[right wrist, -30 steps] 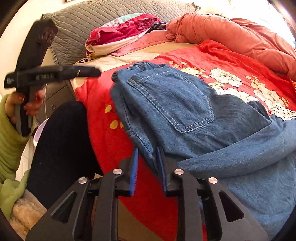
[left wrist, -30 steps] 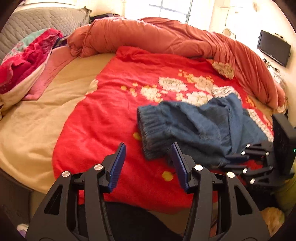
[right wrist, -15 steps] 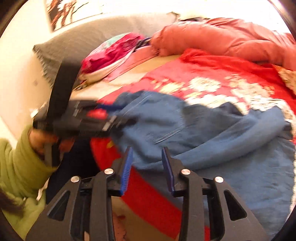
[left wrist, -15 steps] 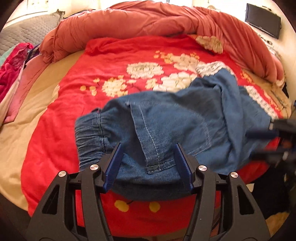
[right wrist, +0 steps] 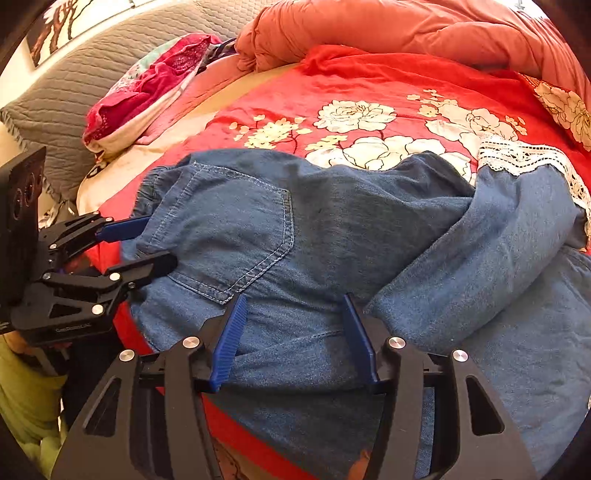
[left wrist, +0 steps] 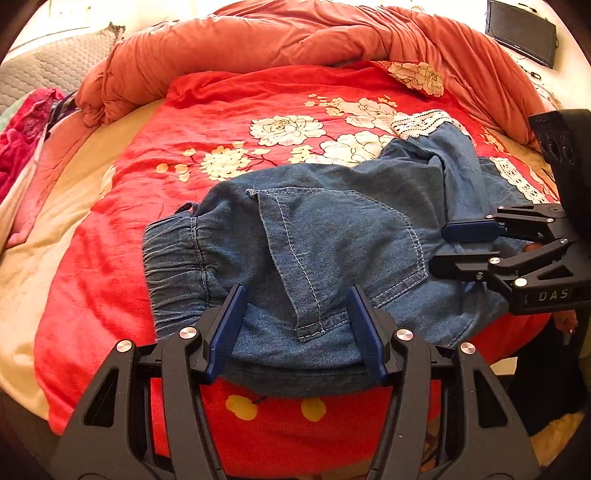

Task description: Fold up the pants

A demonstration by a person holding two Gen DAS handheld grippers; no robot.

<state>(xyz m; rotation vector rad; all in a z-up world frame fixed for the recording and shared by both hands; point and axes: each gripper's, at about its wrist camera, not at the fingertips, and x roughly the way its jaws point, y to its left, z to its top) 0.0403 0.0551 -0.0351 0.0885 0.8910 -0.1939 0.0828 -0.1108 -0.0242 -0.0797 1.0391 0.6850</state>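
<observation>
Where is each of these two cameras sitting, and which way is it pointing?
Left wrist view: sits on the left tool, looking down along its fingers at the denim pants on the red floral bedspread; the right tool enters from the right.
Right wrist view: sits on the right tool, jaws opening over the pants; the left tool and a green sleeve show left.
Shared: pants, bedspread, orange duvet.

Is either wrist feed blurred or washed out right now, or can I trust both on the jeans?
Left wrist view: sharp on the jeans, fisheye bending at the edges, glare whitening the far wall. Right wrist view: also sharp, pocket stitching on the jeans readable, top right corner overexposed, dark vignette around the rim.
</observation>
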